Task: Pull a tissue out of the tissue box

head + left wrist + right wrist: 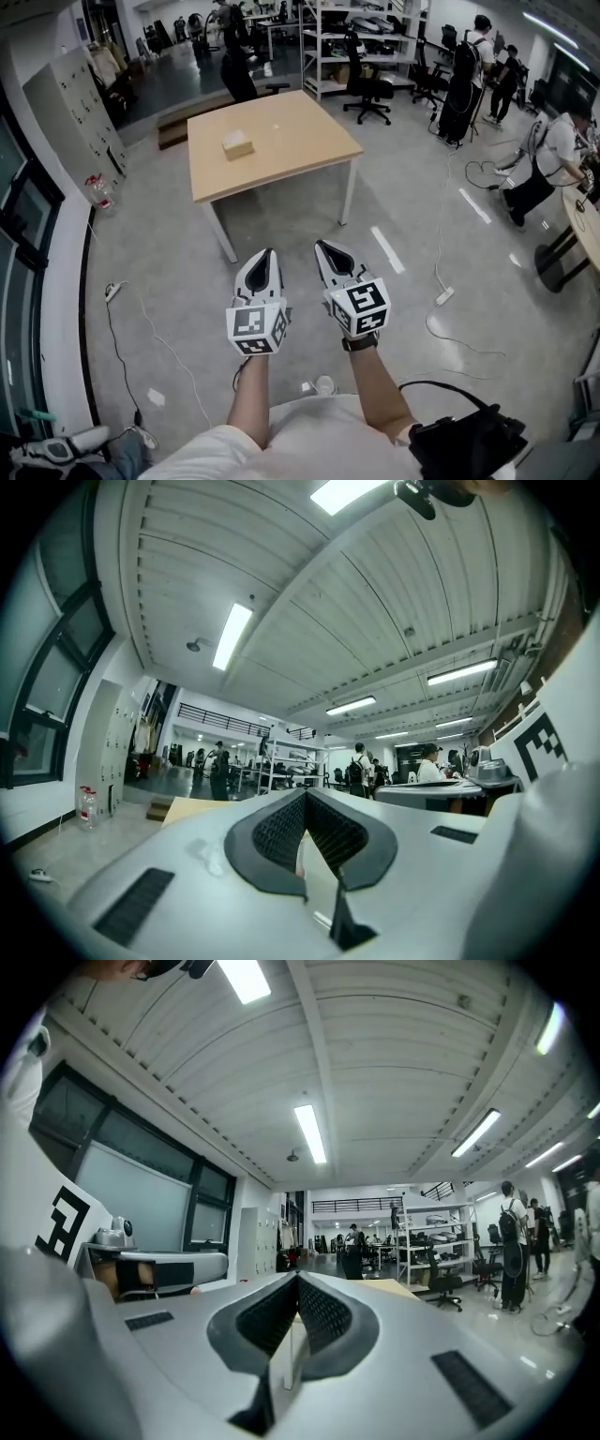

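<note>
Tan tissue box [237, 144] on table [300, 141], head view only; left gripper [269, 253], right gripper [322, 246] closed, empty.

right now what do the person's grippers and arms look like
The left gripper and right gripper are pale grey pointed shells with black ridged pads; each carries a white cube with black square markers. Forearms are bare, a dark band sits on the right wrist, and the shirt is white.
</note>
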`<state>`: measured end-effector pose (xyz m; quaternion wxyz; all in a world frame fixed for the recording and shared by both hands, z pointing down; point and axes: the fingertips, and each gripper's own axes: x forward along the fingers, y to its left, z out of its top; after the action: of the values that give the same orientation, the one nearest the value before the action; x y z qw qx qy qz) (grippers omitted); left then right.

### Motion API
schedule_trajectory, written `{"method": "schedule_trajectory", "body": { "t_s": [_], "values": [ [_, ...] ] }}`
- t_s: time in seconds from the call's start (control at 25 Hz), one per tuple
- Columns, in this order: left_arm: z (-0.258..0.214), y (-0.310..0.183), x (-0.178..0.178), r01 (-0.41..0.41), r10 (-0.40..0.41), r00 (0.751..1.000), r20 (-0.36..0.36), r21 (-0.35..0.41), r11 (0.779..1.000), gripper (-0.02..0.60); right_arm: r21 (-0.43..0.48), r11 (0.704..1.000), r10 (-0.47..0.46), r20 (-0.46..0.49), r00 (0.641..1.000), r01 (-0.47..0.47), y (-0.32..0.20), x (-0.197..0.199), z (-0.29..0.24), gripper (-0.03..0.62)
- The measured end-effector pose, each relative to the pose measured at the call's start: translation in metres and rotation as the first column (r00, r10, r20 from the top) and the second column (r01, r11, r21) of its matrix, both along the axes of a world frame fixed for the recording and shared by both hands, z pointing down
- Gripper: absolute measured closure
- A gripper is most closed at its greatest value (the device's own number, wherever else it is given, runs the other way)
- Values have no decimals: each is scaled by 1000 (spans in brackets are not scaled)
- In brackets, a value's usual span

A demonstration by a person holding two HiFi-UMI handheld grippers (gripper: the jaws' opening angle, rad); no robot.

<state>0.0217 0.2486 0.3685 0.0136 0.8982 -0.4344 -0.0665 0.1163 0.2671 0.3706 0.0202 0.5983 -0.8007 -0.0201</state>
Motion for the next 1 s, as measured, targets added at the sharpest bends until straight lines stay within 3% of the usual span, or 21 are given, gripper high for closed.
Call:
{"method": "schedule_trajectory", "body": {
  "t_s": [0.16, 0.32, 0.48, 0.72, 1.0],
  "values": [
    [5, -26, 17, 20, -20, 1000, -4, -13, 1000, 581, -8, 1000, -17, 35, 999, 17, -29, 18, 9, 591],
    [31, -58, 9, 87, -86, 996, 11, -79, 993, 581, -68, 996, -47, 81, 996, 52, -58, 24, 44, 591],
    [36, -102, 3, 120, -119, 993, 18, -77, 990, 581, -59, 994, -88, 107, 990, 94, -97, 16, 52, 591],
    [48, -191, 28, 69, -69, 998, 4, -94, 993, 581, -65, 994, -83, 80, 993, 88, -187, 25, 57, 591],
    [13, -330, 32, 46, -49, 997, -64, -49, 998, 581, 38, 993, -112, 12, 994, 111, -325, 13, 10, 591]
  ]
}}
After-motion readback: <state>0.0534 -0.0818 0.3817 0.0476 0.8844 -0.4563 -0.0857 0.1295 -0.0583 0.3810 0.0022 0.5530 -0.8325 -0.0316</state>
